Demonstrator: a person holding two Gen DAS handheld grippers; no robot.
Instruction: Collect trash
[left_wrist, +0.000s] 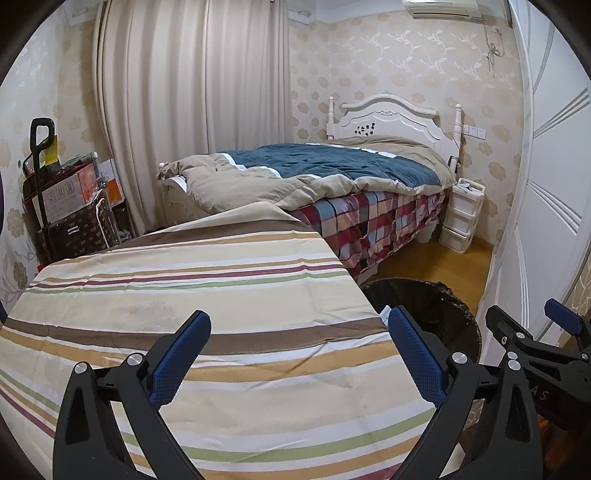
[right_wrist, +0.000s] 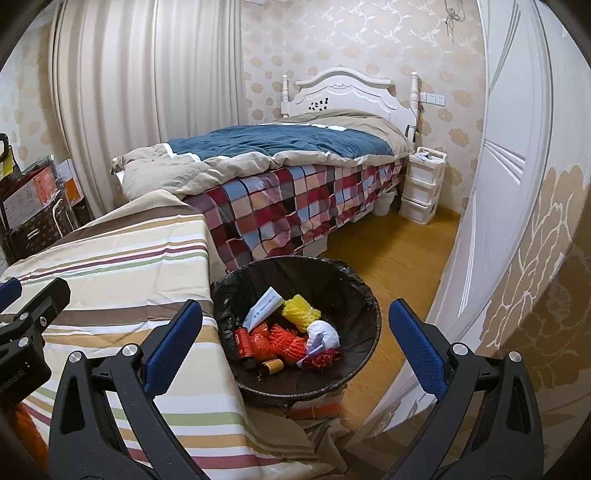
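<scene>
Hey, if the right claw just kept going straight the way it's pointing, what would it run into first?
Most likely the black-lined trash bin. The right claw is open and empty, and the bin's trash pile sits right between its fingers. Depth is hard to judge through the fisheye, so it could pass just over the rim toward the bed.

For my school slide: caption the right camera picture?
Open right gripper above a black bin holding colourful trash.

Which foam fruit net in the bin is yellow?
The yellow foam net at the back of the trash bin, beside the white tube; the other nets are orange-red.
</scene>
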